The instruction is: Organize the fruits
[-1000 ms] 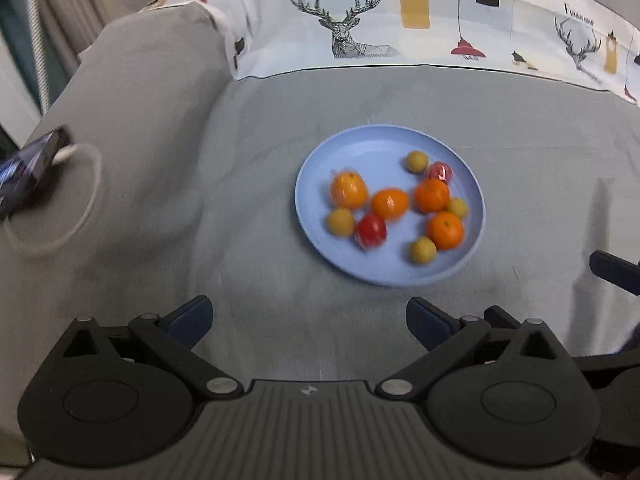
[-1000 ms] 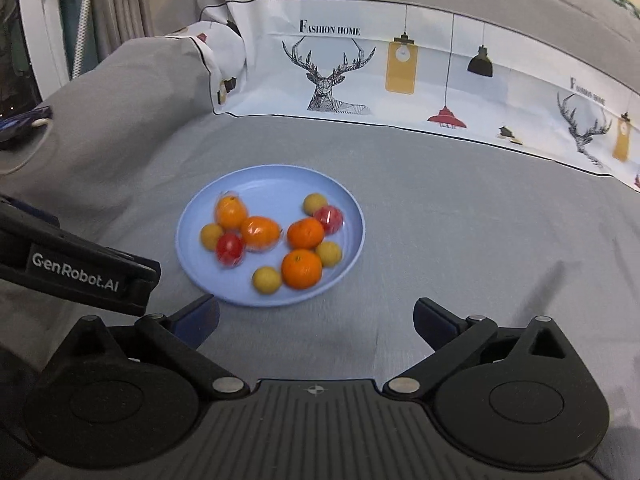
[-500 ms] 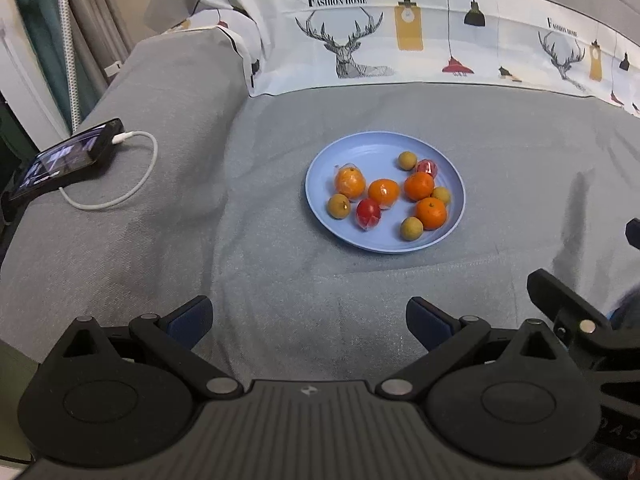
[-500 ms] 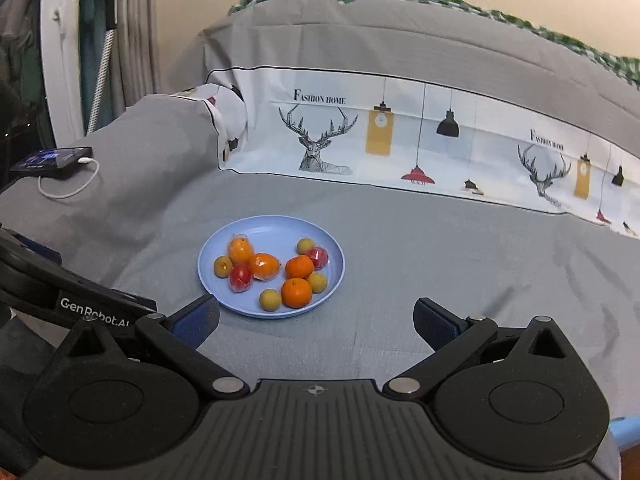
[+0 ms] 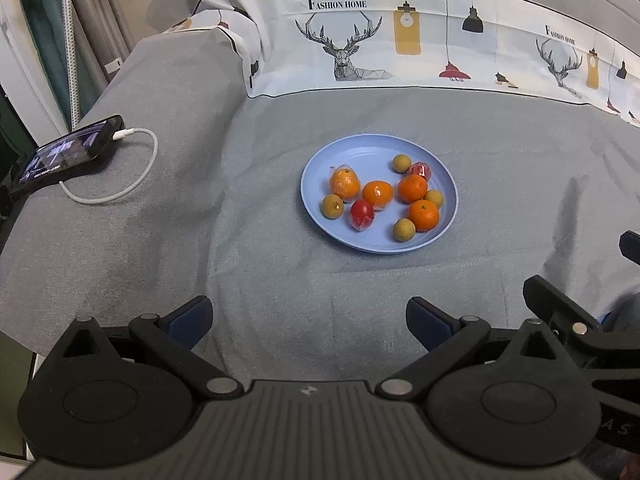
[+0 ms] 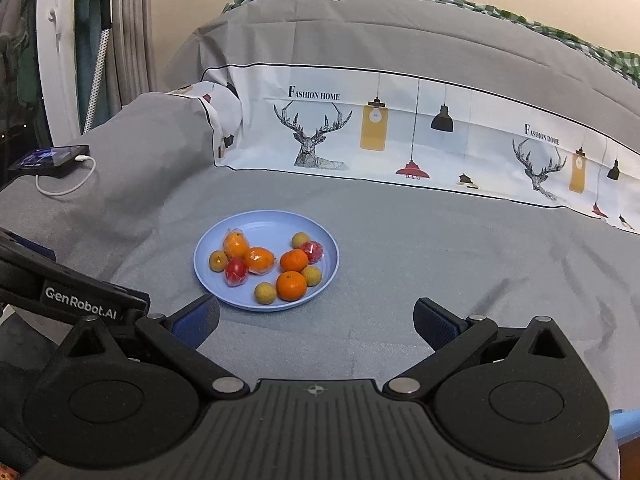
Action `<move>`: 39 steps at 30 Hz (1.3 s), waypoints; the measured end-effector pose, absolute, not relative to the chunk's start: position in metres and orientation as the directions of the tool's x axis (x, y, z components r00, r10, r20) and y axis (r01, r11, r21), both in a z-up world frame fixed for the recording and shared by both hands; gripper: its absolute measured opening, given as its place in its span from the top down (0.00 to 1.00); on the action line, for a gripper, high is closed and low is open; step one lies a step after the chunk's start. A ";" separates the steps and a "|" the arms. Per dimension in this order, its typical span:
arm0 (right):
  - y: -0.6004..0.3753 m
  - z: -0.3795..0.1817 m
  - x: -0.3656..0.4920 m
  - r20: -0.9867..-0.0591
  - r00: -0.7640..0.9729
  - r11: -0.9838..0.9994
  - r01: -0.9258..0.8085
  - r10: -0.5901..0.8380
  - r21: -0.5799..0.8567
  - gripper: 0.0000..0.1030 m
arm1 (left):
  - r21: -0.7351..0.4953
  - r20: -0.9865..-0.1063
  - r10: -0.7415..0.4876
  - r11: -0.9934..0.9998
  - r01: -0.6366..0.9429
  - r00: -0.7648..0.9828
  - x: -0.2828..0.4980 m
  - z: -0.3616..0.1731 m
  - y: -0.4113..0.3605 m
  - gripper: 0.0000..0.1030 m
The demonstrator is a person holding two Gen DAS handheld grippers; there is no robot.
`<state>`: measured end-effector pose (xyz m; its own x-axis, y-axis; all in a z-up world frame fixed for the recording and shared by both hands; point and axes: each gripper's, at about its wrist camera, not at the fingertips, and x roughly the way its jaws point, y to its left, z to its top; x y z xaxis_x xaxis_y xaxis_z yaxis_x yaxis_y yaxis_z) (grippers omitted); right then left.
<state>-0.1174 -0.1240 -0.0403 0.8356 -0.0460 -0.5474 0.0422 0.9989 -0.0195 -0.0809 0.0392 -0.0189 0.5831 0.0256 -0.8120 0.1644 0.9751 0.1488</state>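
A light blue plate point(image 5: 320, 168) lies on the grey bedspread and also shows in the right wrist view point(image 6: 264, 218). On it lie several oranges point(image 5: 423, 215) point(image 6: 291, 285), two wrapped red fruits point(image 5: 362, 213) point(image 6: 235, 272) and several small yellow-brown fruits point(image 5: 403, 229) point(image 6: 265, 293). My left gripper point(image 5: 308, 320) is open and empty, well short of the plate. My right gripper point(image 6: 316, 320) is open and empty, just short of the plate's near rim.
A phone point(image 5: 64, 152) with a white charging cable point(image 5: 120, 184) lies at the left on the bedspread. A printed deer-pattern cloth point(image 5: 400, 40) rises behind the plate. The left gripper's body point(image 6: 80, 296) sits at the left of the right wrist view.
Both grippers have pulled back and risen from the plate, which now looks smaller and farther. The fruits have not moved. Both jaws stay open.
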 end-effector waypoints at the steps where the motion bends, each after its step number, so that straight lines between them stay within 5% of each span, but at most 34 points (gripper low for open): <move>1: -0.123 -0.040 -0.117 -0.549 0.835 0.999 0.045 -0.048 -0.019 0.01 | 0.151 -0.811 0.027 0.975 0.165 0.584 -0.081 -0.019 0.039 0.00; 39: -0.126 -0.046 -0.106 -0.573 0.819 0.999 0.040 -0.040 -0.012 0.01 | 0.162 -0.818 0.047 0.975 0.152 0.573 -0.070 -0.024 0.037 0.00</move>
<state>-0.1060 -0.1259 -0.0459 0.8186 -0.0401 -0.5730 0.0402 0.9991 -0.0125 -0.0698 0.0373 -0.0241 0.5733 0.0469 -0.8180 0.1522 0.9749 0.1625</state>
